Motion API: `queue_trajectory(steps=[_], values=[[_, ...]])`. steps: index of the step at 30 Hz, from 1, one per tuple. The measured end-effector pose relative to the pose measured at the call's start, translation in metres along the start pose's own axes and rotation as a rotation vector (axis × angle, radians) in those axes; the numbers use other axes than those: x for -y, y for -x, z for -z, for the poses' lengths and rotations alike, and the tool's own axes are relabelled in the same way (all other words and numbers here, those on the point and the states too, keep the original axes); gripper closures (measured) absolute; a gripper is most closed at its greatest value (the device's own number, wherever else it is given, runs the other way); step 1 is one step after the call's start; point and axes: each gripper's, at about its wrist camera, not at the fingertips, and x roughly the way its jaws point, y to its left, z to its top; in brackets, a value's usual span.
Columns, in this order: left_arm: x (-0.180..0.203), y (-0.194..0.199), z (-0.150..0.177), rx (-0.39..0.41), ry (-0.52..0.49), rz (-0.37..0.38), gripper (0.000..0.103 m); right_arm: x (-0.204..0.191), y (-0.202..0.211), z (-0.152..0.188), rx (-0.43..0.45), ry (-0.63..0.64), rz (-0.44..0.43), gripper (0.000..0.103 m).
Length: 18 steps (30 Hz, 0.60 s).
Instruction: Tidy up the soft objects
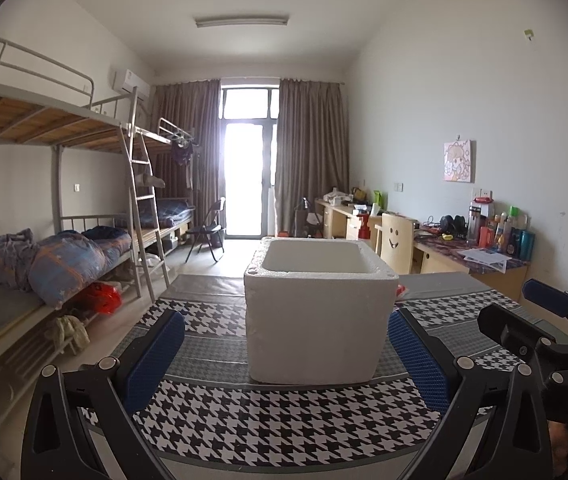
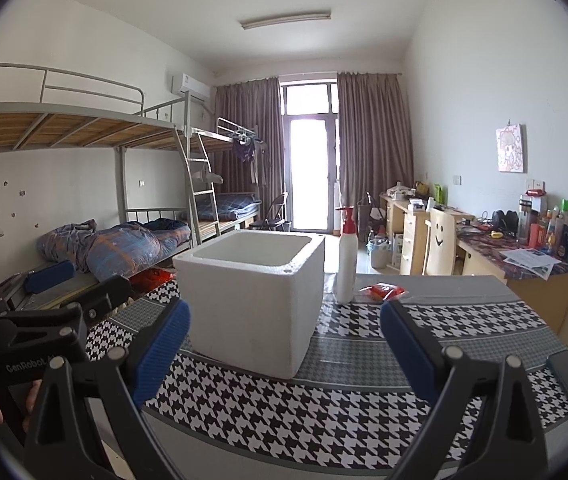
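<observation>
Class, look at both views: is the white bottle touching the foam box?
Apart. The right wrist view shows patterned cloth between the bottle and the box; the left wrist view hides the bottle behind the box.

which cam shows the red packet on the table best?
Right wrist view: the small red plastic packet lies in plain sight on the houndstooth tablecloth, right of the white pump bottle with red top. Left wrist view shows only a red sliver behind the white foam box.

White walls, tiled floor. Bunk beds (image 1: 63,128) left, desks (image 2: 524,256) right (cluttered). Brown curtains (image 1: 308,152) flank bright balcony door (image 1: 245,168); ceiling lamp (image 1: 241,21) off.
</observation>
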Motion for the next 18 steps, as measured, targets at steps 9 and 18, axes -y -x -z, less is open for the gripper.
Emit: queue_trajectory(steps=[9, 18], values=[[-0.005, 0.004, 0.007, 0.005, 0.010, 0.002, 0.001, 0.000, -0.001, 0.008, -0.009, -0.005, 0.001, 0.005], [-0.010, 0.011, 0.015, 0.016, 0.000, -0.018, 0.001, -0.002, 0.003, 0.017, -0.010, -0.020, 0.008, 0.005]])
